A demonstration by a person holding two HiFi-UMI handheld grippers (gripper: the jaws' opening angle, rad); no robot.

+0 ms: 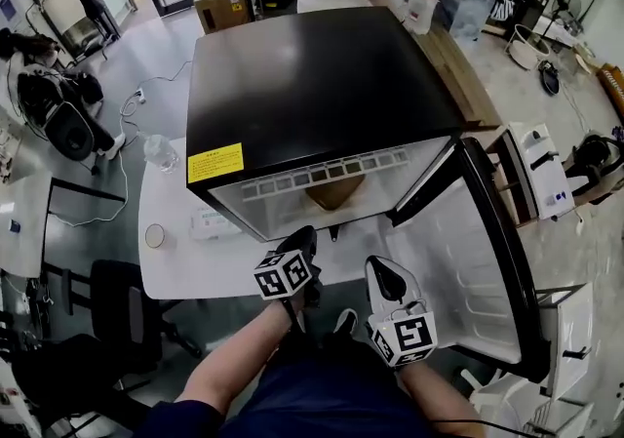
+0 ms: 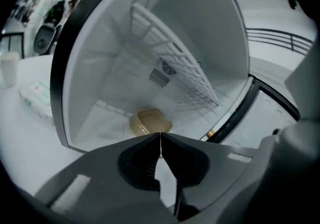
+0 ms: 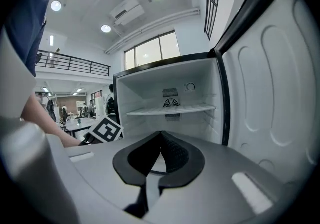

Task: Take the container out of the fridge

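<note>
Left gripper clenched, brown container beyond it inside fridge, right gripper clenched

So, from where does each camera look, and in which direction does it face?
Head view: on the person's head, steeply down onto the fridge, its open door, both forearms, the left gripper and right gripper.
Left gripper view: on the left gripper, rolled, into the fridge toward the brown container; its shut jaws show.
Right gripper view: on the right gripper, level into the fridge at the shelf; its shut jaws and a forearm show.
Shared: head and left gripper views both show the container.
</note>
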